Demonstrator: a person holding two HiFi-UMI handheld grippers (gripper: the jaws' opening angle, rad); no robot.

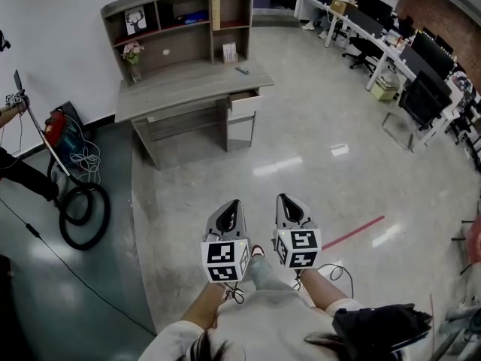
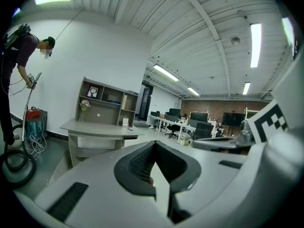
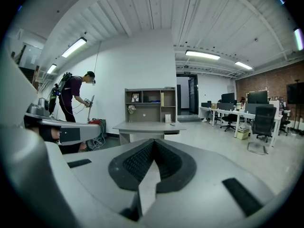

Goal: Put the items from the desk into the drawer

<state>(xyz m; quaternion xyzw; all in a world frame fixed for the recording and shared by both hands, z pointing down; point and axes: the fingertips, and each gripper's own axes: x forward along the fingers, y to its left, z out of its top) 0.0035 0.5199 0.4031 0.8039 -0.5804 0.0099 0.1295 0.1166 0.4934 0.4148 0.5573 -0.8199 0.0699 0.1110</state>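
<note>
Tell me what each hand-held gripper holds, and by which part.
Nothing. The left hand-held gripper and right hand-held gripper are both shut and empty, away from the desk.

The head camera looks steeply down from well short of the desk [image 1: 194,89], which sits far off at upper frame, while cameras riding the left gripper [image 1: 233,205] and right gripper [image 1: 285,199] face level along their jaws toward that same distant desk, common to all three views.
</note>
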